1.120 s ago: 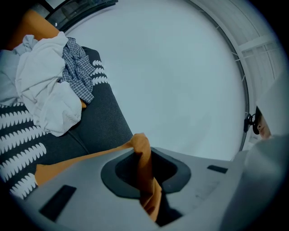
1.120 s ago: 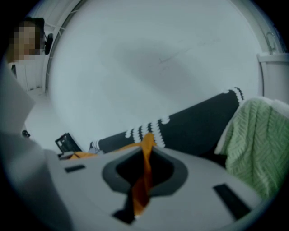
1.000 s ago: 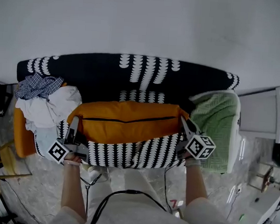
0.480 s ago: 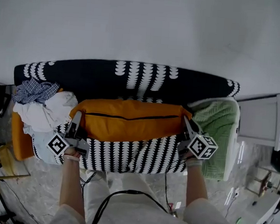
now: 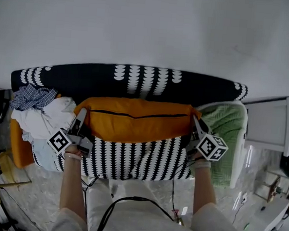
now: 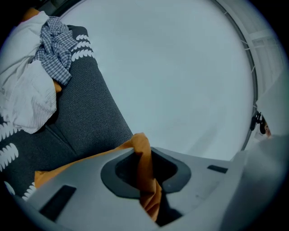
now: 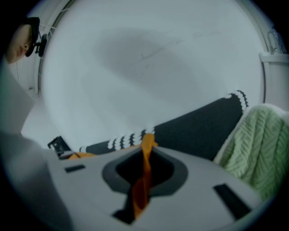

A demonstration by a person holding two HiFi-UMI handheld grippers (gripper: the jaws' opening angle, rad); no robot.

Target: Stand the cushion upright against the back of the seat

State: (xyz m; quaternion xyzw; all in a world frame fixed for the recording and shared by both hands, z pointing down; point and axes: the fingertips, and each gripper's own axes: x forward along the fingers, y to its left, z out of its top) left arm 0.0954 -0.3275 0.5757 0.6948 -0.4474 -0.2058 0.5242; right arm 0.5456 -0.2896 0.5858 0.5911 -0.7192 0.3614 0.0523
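Observation:
A long orange cushion (image 5: 136, 124) with a dark zip line lies across the sofa seat, its far edge near the black backrest (image 5: 132, 79). My left gripper (image 5: 80, 116) is shut on the cushion's left corner, and orange fabric (image 6: 145, 176) is pinched between its jaws in the left gripper view. My right gripper (image 5: 195, 122) is shut on the right corner, with a fold of orange fabric (image 7: 143, 180) between its jaws in the right gripper view. The black-and-white patterned seat front (image 5: 131, 159) shows below the cushion.
White and checked clothes (image 5: 42, 112) are heaped on the sofa's left end. A green knitted blanket (image 5: 225, 129) covers the right armrest. A white cabinet (image 5: 268, 125) stands to the right, a plain white wall (image 5: 151, 28) behind the sofa.
Both grippers have carried the orange cushion farther back over the seat, towards the backrest. More of the patterned seat front shows in front of it.

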